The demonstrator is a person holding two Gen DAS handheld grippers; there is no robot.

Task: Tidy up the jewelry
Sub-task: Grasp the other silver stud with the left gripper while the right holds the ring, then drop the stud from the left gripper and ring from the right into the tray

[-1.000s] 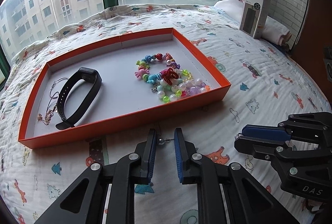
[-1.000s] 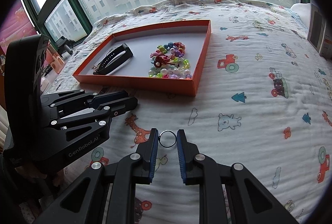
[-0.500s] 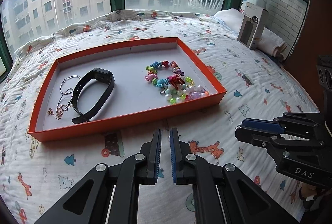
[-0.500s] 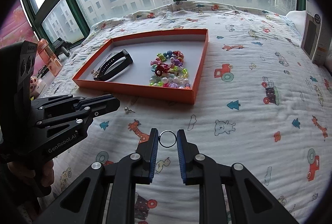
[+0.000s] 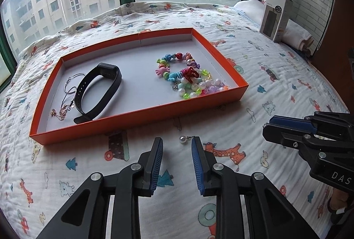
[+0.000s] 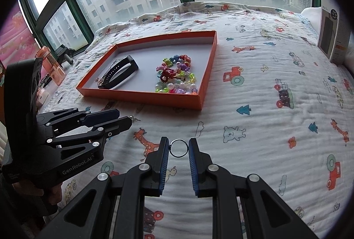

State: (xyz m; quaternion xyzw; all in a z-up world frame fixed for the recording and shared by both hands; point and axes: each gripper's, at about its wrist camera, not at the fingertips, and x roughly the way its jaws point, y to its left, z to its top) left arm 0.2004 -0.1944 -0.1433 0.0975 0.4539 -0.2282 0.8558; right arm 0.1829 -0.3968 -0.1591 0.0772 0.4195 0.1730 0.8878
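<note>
An orange tray (image 5: 141, 115) (image 6: 141, 96) lies on the patterned bedspread. It holds a black wristband (image 5: 98, 90) (image 6: 120, 72), thin chains and hoops (image 5: 69, 93), and colourful bead bracelets (image 5: 188, 77) (image 6: 177, 76). A pearl earring (image 5: 183, 139) (image 6: 132, 117) lies on the bedspread just ahead of my left gripper (image 5: 177, 146), which is open and empty. My right gripper (image 6: 178, 147) is shut on a silver ring (image 6: 178, 148), held above the bedspread in front of the tray.
A grey and white product box (image 5: 275, 18) (image 6: 334, 26) stands at the far right by folded white cloth (image 5: 296, 36). An orange bottle (image 6: 50, 65) and small items sit on the sill at left. Windows line the far side.
My left gripper has opened from shut, and the pearl earring now lies on the bedspread in front of its fingers. My right gripper still holds the ring.
</note>
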